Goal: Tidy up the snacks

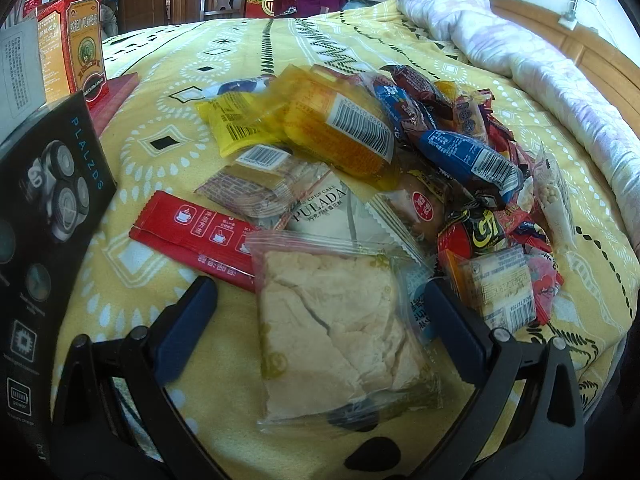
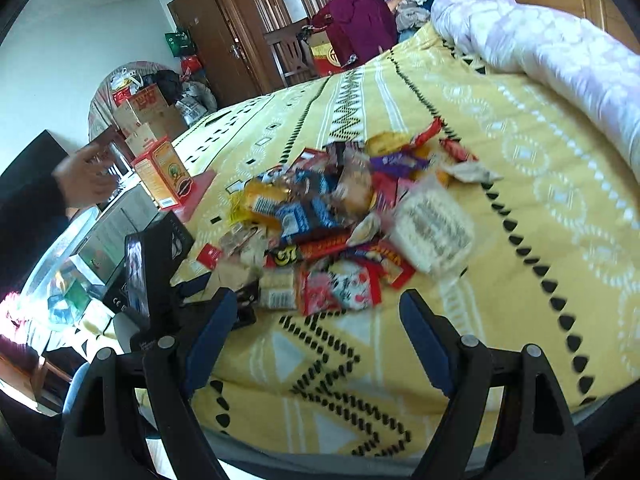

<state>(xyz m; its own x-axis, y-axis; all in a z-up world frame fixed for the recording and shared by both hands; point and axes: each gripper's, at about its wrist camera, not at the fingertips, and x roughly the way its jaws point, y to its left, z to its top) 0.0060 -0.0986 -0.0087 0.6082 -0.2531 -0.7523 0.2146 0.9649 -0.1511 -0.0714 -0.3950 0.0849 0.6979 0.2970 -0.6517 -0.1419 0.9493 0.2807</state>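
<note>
**Operator:** Sorting starts where?

**Gripper:** With the snack pile (image 1: 400, 168), heaped loose on the yellow bedspread (image 1: 168, 136) near the middle of the bed. The nearest item to my left gripper (image 1: 320, 304) is a clear-wrapped pastry (image 1: 336, 340) lying flat between its fingers. Those jaws stand apart, and the pads do not press on the wrapper.

**Operator:** And the other side?

**Gripper:** My right gripper (image 2: 316, 316) hangs above bare bedspread just short of the pile's near edge. Its jaws are wide apart with nothing between them.

**Operator:** How should the pastry be gripped?

**Gripper:** Judgement only: close on the long edges of the wrapper, low and centred, with light pressure. The contents look crumbly and already cracked, so a hard squeeze would likely break them. Its far end touches a red sachet (image 1: 192, 232) and a white packet (image 1: 320, 208); lift straight up to avoid dragging them.

**Operator:** Where could it go?

**Gripper:** Boxes stand at the left edge of the bed: a black box (image 1: 52, 200) and an orange carton (image 1: 76, 40). Which one takes the snacks, I cannot tell.
</note>
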